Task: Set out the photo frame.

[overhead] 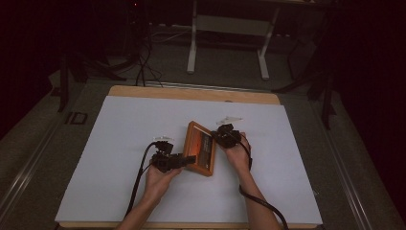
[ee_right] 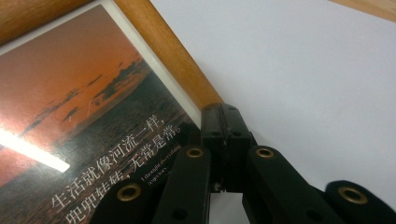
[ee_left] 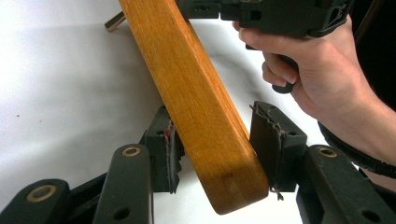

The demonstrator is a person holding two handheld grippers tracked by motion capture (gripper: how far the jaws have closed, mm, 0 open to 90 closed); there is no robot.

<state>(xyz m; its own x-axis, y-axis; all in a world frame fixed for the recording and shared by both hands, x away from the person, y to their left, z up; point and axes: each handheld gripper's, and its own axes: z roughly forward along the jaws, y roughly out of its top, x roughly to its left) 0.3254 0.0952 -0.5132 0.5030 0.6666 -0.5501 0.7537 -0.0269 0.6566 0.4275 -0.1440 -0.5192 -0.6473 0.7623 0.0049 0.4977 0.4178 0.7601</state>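
The wooden picture frame [ee_left: 196, 102] runs off the top of the left gripper view, its picture side turned away. In the right gripper view the photo [ee_right: 79, 121] is cut at left and bottom, and closed black jaws hide the frame's edge.

Bare white sheet [overhead: 119, 158] all around, wooden picture frame [overhead: 201, 148] the sole obstacle mid-table.
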